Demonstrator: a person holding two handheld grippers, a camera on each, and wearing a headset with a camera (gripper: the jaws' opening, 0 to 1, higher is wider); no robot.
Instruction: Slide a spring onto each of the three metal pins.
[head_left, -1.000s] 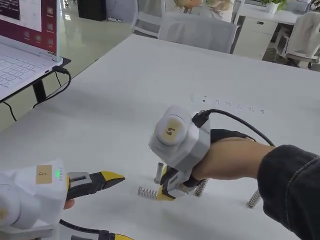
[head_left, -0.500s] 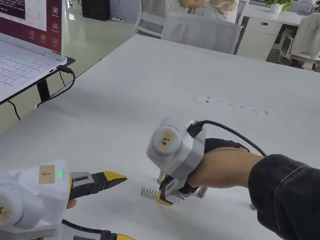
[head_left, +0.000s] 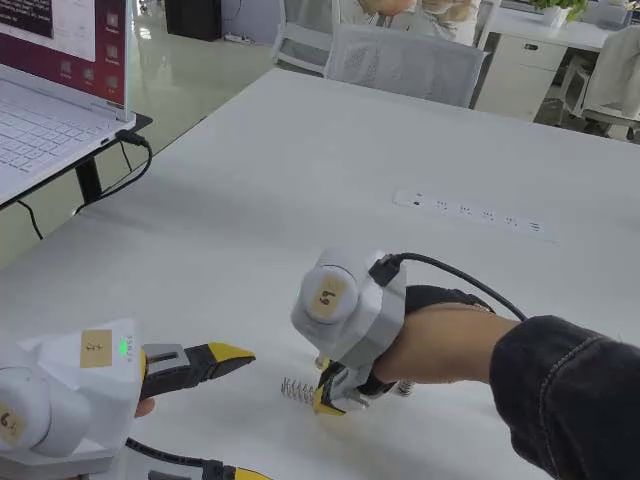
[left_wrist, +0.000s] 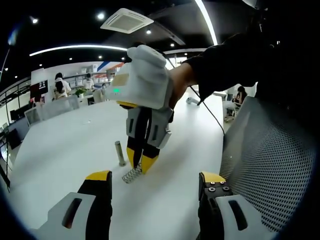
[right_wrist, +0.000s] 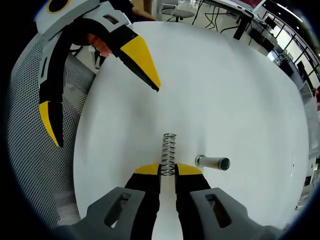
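My right gripper (right_wrist: 169, 171) is shut on the near end of a small steel spring (right_wrist: 169, 147), which sticks out forward from its yellow tips just above the white table. In the head view the spring (head_left: 297, 388) points left from the right gripper (head_left: 327, 403). A bare metal pin (right_wrist: 212, 162) stands just to the right of the spring, and it appears upright in the left gripper view (left_wrist: 120, 153). Another spring (head_left: 405, 386) peeks out behind the hand. My left gripper (head_left: 243, 415) hovers open at the lower left, its jaws wide apart and holding nothing.
A white power strip (head_left: 470, 213) lies further back on the table (head_left: 300, 180). An open laptop (head_left: 50, 110) with a black cable sits at the far left. Grey chairs (head_left: 400, 60) stand behind the table's far edge.
The right gripper has tipped down a little with the spring still in its jaws. The left gripper has stayed in place, open. The head camera has shifted slightly.
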